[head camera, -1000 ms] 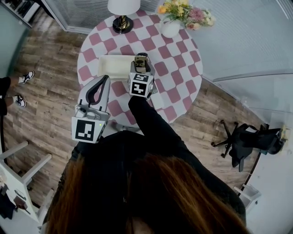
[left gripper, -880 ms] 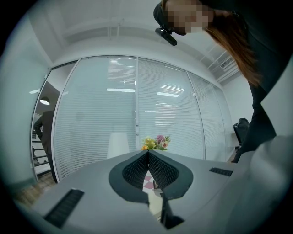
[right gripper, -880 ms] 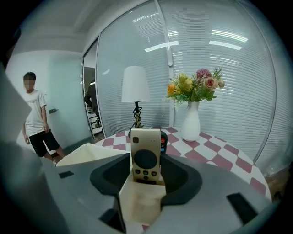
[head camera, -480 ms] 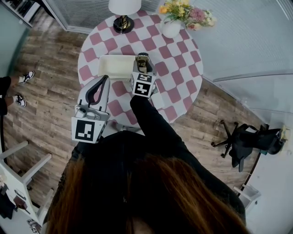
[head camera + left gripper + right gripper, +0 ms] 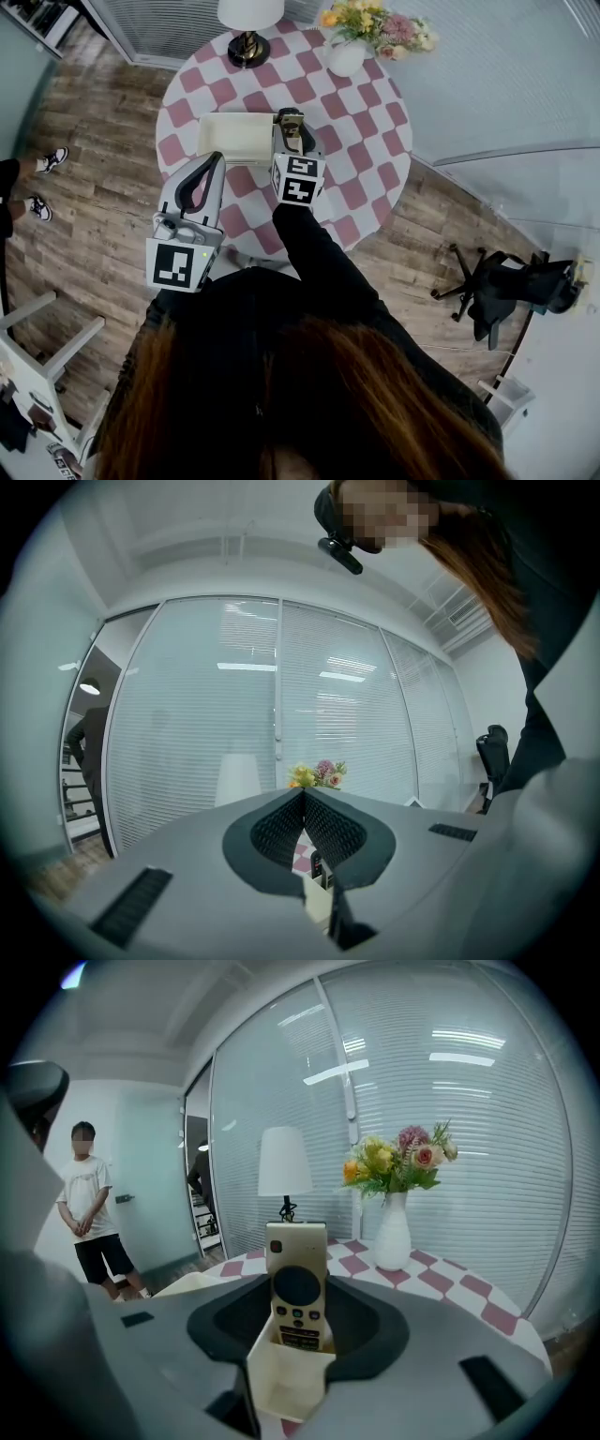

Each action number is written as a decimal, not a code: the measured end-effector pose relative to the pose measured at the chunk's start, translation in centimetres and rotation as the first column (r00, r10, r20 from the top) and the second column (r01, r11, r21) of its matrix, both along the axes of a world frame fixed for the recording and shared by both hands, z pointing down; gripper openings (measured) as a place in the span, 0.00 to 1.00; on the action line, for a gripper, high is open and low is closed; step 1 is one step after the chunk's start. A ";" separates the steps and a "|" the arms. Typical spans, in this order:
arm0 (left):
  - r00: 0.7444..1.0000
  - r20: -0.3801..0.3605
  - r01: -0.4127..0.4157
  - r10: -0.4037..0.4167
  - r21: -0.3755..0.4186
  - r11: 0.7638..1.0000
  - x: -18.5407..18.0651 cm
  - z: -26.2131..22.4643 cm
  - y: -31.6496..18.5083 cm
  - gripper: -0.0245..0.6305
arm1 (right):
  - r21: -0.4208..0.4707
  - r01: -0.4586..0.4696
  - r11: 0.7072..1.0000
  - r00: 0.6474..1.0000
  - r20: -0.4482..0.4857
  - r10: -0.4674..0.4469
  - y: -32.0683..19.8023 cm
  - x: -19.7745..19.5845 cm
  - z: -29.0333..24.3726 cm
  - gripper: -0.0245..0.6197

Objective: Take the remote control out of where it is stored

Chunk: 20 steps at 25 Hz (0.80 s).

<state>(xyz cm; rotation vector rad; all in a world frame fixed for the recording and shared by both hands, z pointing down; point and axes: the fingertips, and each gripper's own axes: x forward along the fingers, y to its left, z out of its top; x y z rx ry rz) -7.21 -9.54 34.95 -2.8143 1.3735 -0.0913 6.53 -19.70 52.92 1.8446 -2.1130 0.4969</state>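
A cream remote control point(image 5: 298, 1288) with a dark round pad stands upright in a small cream holder point(image 5: 286, 1377). My right gripper point(image 5: 298, 1321) has a dark pad on each side of the remote, shut on its lower half. In the head view that gripper point(image 5: 292, 131) reaches over the checkered table beside a cream tray point(image 5: 234, 139), and only the remote's top point(image 5: 290, 119) shows. My left gripper point(image 5: 212, 167) hangs at the table's near left edge. Its pads meet at the tip point(image 5: 303, 791), shut and empty.
The round pink-and-white checkered table point(image 5: 366, 141) carries a white-shaded lamp point(image 5: 248, 19) and a white vase of flowers point(image 5: 349, 52) at the back. A person point(image 5: 89, 1213) stands off to the left. A black office chair point(image 5: 506, 281) is on the wooden floor to the right.
My right gripper has shifted slightly right and nearer to me over the holder. The left gripper has not moved.
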 end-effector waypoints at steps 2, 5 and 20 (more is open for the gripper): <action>1.000 0.000 0.000 0.000 -0.001 1.000 0.1 -0.1 -0.1 0.05 | 0.018 0.005 1.000 1.000 -0.001 -0.005 0.0 0.2 -0.7 0.33; 1.000 -0.004 -0.007 0.007 0.004 1.000 0.5 -0.2 -0.1 0.05 | 0.042 0.020 0.999 1.000 -0.014 -0.019 -0.1 0.2 -1.7 0.33; 0.999 -0.017 -0.034 0.034 0.011 0.999 1.7 -0.2 0.4 0.05 | 0.171 0.084 0.982 0.996 0.018 -0.088 2.7 0.5 -8.7 0.33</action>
